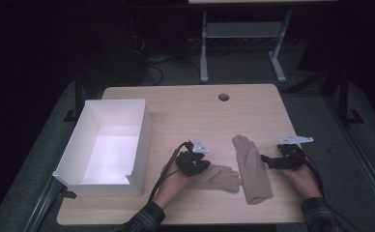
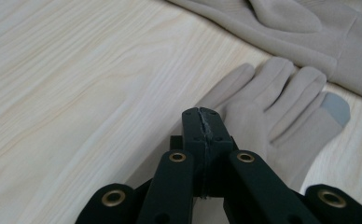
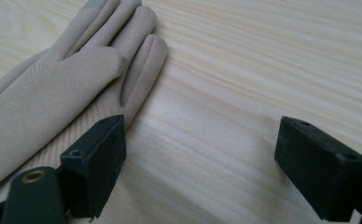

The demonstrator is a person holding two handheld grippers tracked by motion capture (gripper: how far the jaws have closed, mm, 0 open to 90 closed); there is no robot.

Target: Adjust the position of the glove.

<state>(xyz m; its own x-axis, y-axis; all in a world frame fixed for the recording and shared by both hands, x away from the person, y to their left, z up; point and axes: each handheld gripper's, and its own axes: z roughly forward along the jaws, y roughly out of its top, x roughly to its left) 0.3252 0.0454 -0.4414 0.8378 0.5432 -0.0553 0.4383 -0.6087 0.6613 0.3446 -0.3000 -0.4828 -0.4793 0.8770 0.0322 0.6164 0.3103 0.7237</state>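
Two beige gloves (image 1: pixel 234 169) flat on wooden table (image 1: pixel 185 104), soft, light, easily bunched. Best pinched at cuff. Left gripper (image 2: pixel 202 114) closed over near glove (image 2: pixel 268 116), grip unclear; right gripper (image 3: pixel 200 163) wide open, empty.

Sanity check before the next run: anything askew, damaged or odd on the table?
Nothing damaged or spilled. The two beige gloves aren't paired neatly: one glove lies lengthwise, the other glove crosswise, fingertips meeting it. The white box overhangs the table's left edge.
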